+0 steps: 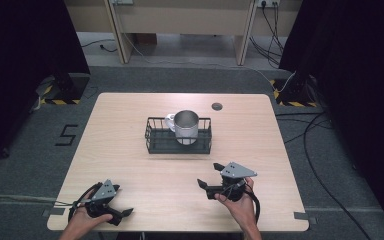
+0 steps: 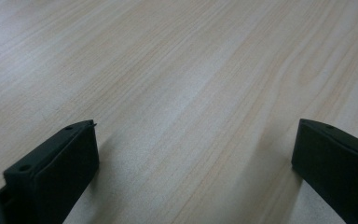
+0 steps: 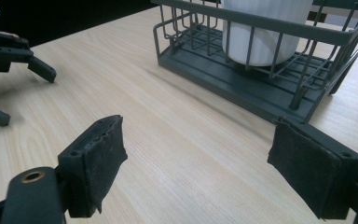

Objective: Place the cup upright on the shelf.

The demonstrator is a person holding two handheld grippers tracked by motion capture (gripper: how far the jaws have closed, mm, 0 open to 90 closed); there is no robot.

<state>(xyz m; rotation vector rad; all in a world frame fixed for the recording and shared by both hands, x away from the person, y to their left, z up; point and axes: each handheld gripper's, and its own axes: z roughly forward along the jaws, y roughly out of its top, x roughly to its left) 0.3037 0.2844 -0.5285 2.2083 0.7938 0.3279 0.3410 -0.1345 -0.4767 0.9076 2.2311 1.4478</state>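
High view, mug: white mug [image 1: 185, 126] standing upright in a dark wire basket [image 1: 153, 136], about mid-table [image 1: 130, 165] and a bit toward the far side.
High view, right hand-held gripper [image 1: 208, 176]: sits on the near side of the table, well apart from the basket, jaws aimed left and slightly toward it. Looks spread open from up here.
High view, left hand-held gripper [image 1: 124, 216]: parked at the near left corner, even farther from the mug, tips pointing right along the table edge.
Left gripper view: just bare wood grain between the two black jaws, which stand wide apart with nothing in them.
Right gripper view, jaws: clearly apart, nothing between them, only tabletop.
Right gripper view, mug [image 3: 261, 32]: up ahead and a little right, inside the basket [image 3: 242, 88], whose near wall is close to the right jaw tip but not touching.
Right gripper view, other hand-held gripper [image 3: 14, 79]: off at the far left, open too.
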